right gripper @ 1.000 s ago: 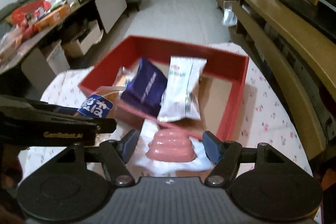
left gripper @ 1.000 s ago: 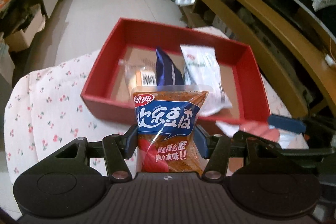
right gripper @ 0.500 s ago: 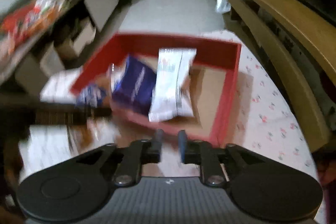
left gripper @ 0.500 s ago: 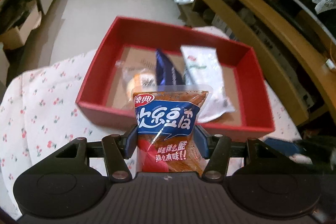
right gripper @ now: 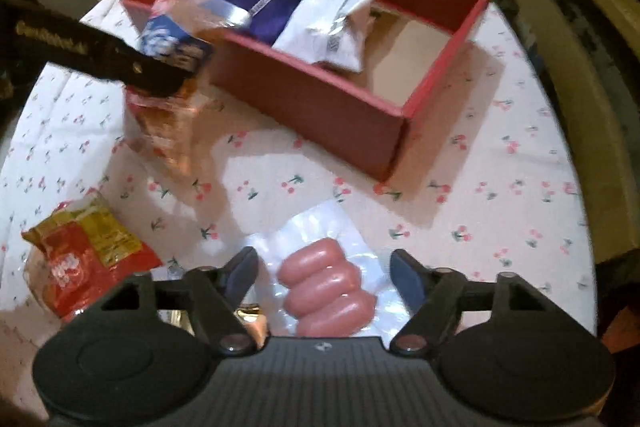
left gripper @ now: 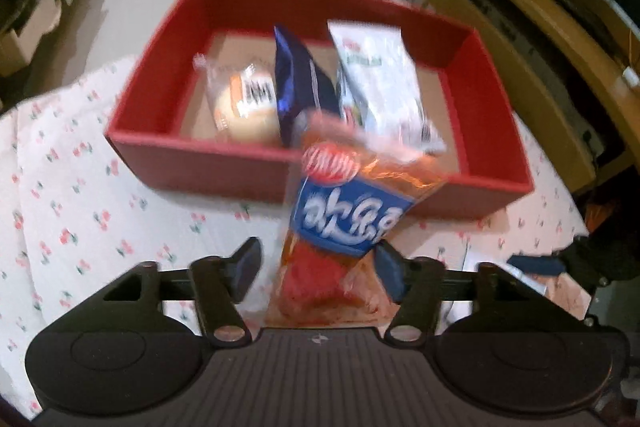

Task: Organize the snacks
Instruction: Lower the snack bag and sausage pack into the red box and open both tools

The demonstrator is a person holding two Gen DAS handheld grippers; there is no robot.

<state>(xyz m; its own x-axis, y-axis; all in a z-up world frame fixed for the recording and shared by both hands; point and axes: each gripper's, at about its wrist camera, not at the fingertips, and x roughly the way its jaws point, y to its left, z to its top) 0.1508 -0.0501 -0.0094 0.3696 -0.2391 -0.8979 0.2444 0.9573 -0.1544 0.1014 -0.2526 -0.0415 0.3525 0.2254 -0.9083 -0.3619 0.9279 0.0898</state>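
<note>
A red box (left gripper: 200,163) stands on the cherry-print tablecloth and holds a bun pack (left gripper: 244,103), a dark blue pack (left gripper: 300,83) and a white pack (left gripper: 380,79). My left gripper (left gripper: 316,267) has its jaws apart; the orange and blue snack packet (left gripper: 348,211) tilts loosely between them, just short of the box's near wall. In the right wrist view that packet (right gripper: 172,43) hangs by the box (right gripper: 320,95). My right gripper (right gripper: 324,271) is open, its fingers either side of a clear pack of pink sausages (right gripper: 328,287) lying on the cloth.
A red and yellow snack bag (right gripper: 80,259) lies on the cloth at the left. A wooden bench (left gripper: 520,11) runs along the right side. The table's edge curves close on the right. Shelves with goods stand at the far left.
My left jaws have opened and the orange packet has tipped to the right. My right gripper was shut half a second ago and now stands open over the sausage pack, lower down.
</note>
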